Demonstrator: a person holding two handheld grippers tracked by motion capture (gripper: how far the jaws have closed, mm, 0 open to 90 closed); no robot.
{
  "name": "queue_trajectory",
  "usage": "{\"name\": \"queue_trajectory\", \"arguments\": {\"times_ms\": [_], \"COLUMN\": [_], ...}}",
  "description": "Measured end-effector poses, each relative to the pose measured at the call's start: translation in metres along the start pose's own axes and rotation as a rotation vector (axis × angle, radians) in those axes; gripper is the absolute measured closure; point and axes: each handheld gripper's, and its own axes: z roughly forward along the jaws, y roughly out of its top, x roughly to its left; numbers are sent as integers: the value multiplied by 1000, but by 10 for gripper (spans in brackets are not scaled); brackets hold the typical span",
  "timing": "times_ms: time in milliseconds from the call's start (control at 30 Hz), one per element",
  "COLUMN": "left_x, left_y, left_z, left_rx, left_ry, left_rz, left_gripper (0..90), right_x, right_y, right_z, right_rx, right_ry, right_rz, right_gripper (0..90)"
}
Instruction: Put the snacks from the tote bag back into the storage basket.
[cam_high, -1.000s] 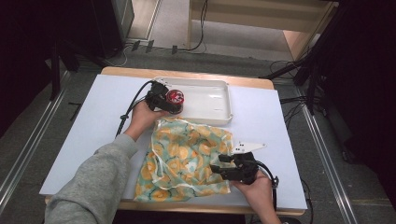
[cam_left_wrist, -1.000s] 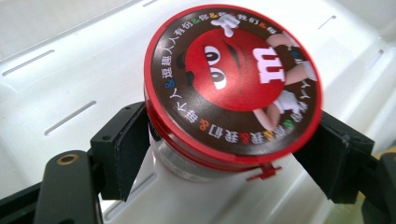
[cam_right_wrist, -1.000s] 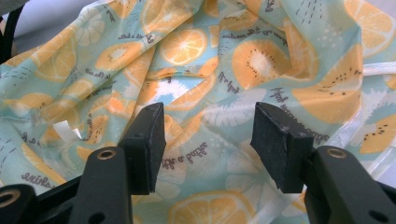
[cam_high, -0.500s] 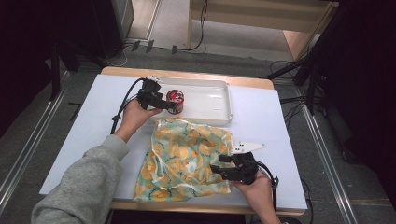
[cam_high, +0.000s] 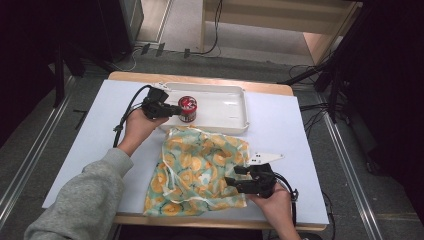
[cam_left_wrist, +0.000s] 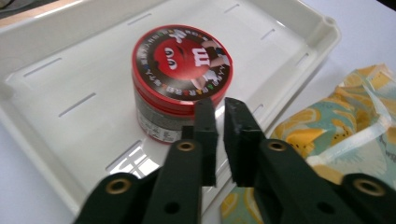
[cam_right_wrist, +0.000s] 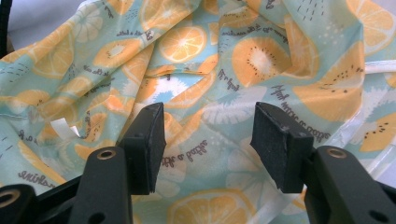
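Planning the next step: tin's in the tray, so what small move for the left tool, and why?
Probably draw the left tool back toward the bag: its jaws have just been closing with nothing between them, and the tin stands upright in the tray.

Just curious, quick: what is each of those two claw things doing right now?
Left gripper: jaws just closed, empty, beside the red-lidded tin.
Right gripper: open, over the orange-print bag.

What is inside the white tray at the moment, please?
The white tray holds one red-lidded candy jar, upright near its left end; the rest of its floor shows bare. The tray floor directly under the jar is covered.
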Motion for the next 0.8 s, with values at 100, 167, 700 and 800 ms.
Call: {"name": "queue_trajectory", "arguments": {"times_ms": [100, 167, 700, 800], "left_x": [-2, -2, -12, -10], "left_y": [-1, -1, -2, -3], "left_z": [4, 6, 33, 33], "left_rx": [15, 16, 50, 51], "left_ry": [-2, -1, -6, 4], "left_rz": [-3, -3, 2, -3], "left_gripper": [900, 900, 900, 900], "right_x": [0, 0, 0, 0], "right_y": [0, 0, 0, 0], "right_z": [0, 0, 0, 0], "right_rx": [-1, -1, -1, -1], "right_ry": [0, 0, 2, 3], "right_rz": [1, 1, 2, 2], "right_gripper": [456, 456, 456, 456]}}
